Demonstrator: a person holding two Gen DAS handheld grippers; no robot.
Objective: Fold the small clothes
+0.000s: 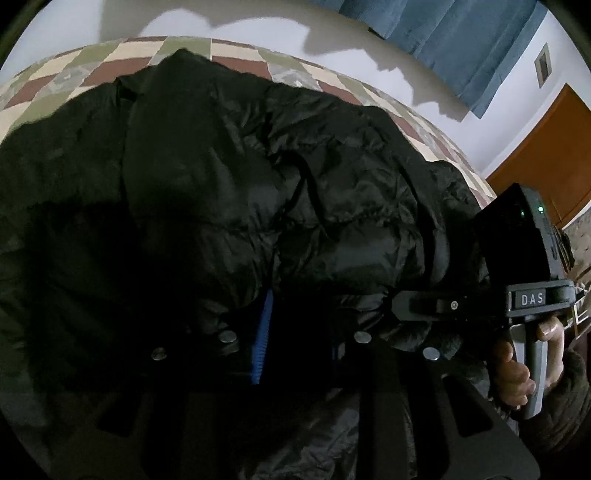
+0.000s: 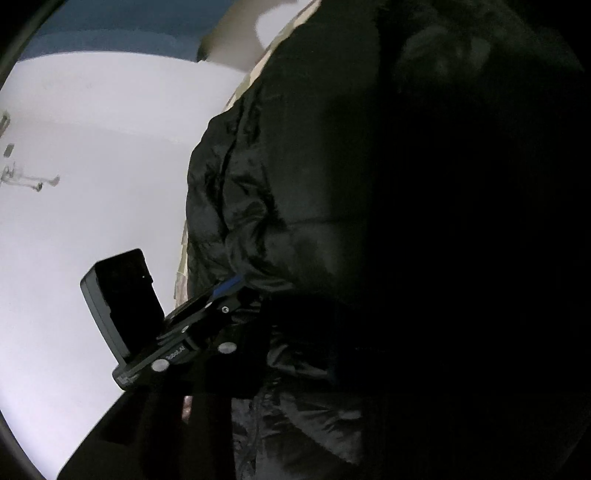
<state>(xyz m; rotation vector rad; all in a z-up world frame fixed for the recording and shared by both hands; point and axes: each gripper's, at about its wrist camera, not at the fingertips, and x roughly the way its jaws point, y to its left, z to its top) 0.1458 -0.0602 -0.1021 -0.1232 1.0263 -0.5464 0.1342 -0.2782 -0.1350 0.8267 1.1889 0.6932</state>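
Observation:
A black puffer jacket fills most of the left wrist view, bunched over a checkered bed cover. My left gripper is low in that view, its blue-padded fingers buried in jacket fabric and closed on it. My right gripper comes in from the right, held by a hand, its fingers pinched on the jacket's edge. In the right wrist view the jacket is lifted close to the lens and hides my own fingers. The left gripper shows there, clamped on the jacket's hem.
A white wall, a blue curtain and a wooden door stand behind the bed. In the right wrist view a pale wall fills the left side.

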